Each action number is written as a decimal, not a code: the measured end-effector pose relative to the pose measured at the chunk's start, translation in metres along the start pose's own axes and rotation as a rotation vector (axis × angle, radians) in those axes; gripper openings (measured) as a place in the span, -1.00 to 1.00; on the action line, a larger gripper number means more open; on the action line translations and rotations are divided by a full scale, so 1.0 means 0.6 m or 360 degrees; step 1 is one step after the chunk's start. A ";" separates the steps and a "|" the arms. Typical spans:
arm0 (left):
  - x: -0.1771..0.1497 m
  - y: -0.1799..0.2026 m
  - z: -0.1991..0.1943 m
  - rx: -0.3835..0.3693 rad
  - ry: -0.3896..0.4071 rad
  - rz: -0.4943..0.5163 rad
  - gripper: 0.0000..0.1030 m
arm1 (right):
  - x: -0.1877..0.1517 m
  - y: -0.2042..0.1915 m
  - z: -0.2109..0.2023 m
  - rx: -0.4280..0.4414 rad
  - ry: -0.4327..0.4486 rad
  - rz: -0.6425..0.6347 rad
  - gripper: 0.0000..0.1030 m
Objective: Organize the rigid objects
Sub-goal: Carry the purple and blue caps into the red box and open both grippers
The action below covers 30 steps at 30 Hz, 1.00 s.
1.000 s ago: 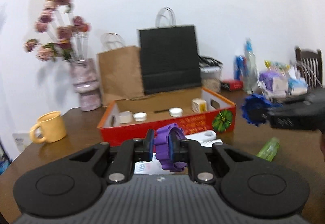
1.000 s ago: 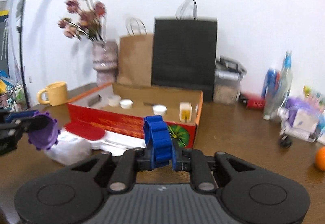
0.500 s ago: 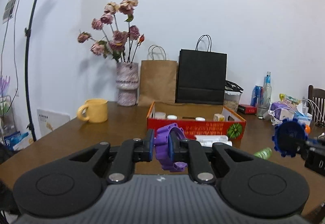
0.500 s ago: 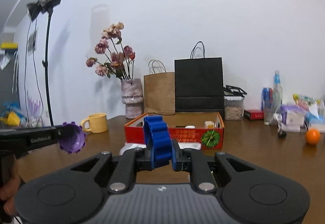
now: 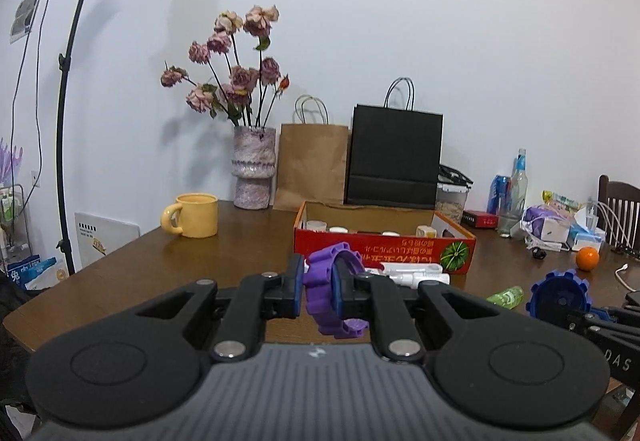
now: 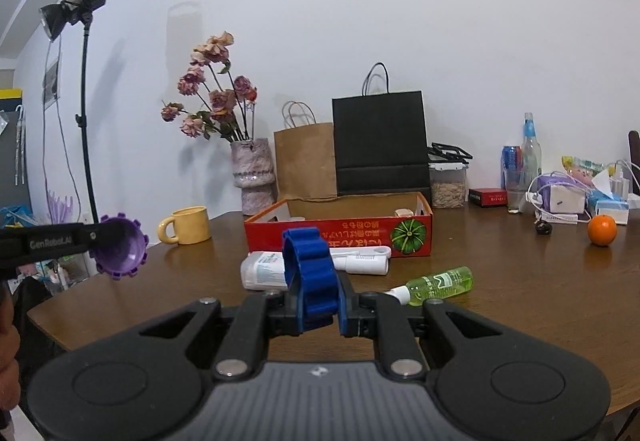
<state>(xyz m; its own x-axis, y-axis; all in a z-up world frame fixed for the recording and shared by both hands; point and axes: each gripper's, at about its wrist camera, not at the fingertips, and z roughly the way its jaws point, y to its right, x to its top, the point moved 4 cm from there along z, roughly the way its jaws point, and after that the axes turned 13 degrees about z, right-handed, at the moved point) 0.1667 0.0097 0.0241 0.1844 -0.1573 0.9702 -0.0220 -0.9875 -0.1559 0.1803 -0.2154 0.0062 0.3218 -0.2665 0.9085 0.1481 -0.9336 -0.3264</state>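
My left gripper (image 5: pixel 318 285) is shut on a purple toothed cap (image 5: pixel 320 299), held on edge above the near part of the brown table (image 5: pixel 160 273). In the right wrist view the same purple cap (image 6: pixel 120 247) shows at the left edge. My right gripper (image 6: pixel 319 303) is shut on a blue toothed cap (image 6: pixel 310 273); this blue cap (image 5: pixel 560 295) also appears low at the right of the left wrist view. Beyond both stands an open red cardboard box (image 6: pixel 340 231) with small white jars inside.
White tubes (image 6: pixel 360 261) and a green bottle (image 6: pixel 440 281) lie in front of the box. A yellow mug (image 5: pixel 196 215), a flower vase (image 5: pixel 254 173) and two paper bags (image 5: pixel 394 157) stand behind. An orange (image 6: pixel 602 230) and clutter sit at right; a light stand (image 5: pixel 68 121) rises at left.
Both grippers have drawn back from the red box, each still holding its cap. The box now looks smaller and farther, and the table's near edge has come into view.
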 end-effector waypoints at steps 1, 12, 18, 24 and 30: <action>-0.001 0.000 0.011 -0.0001 -0.0015 0.0000 -0.72 | 0.001 0.003 0.008 -0.0003 -0.0006 0.0004 -0.72; 0.081 -0.012 0.233 -0.0134 -0.0087 -0.0001 -0.72 | 0.097 0.034 0.197 0.0214 -0.0207 0.0143 -0.72; 0.142 -0.006 0.431 -0.0161 -0.0218 0.0098 -0.72 | 0.193 0.060 0.388 0.0179 -0.0322 0.0112 -0.72; 0.136 -0.012 0.642 -0.0313 -0.0569 0.0006 -0.72 | 0.243 0.101 0.628 0.0191 -0.0648 0.0399 -0.71; 0.100 -0.024 0.785 -0.0416 -0.0867 0.0047 -0.71 | 0.223 0.093 0.816 -0.0008 -0.0830 0.0225 -0.71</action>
<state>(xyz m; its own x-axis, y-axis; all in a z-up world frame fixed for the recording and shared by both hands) 0.6411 0.0179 -0.0027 0.6553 -0.2263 0.7207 -0.2627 -0.9628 -0.0634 0.6892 -0.1856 -0.0181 0.7599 -0.2366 0.6055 0.0657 -0.8987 -0.4337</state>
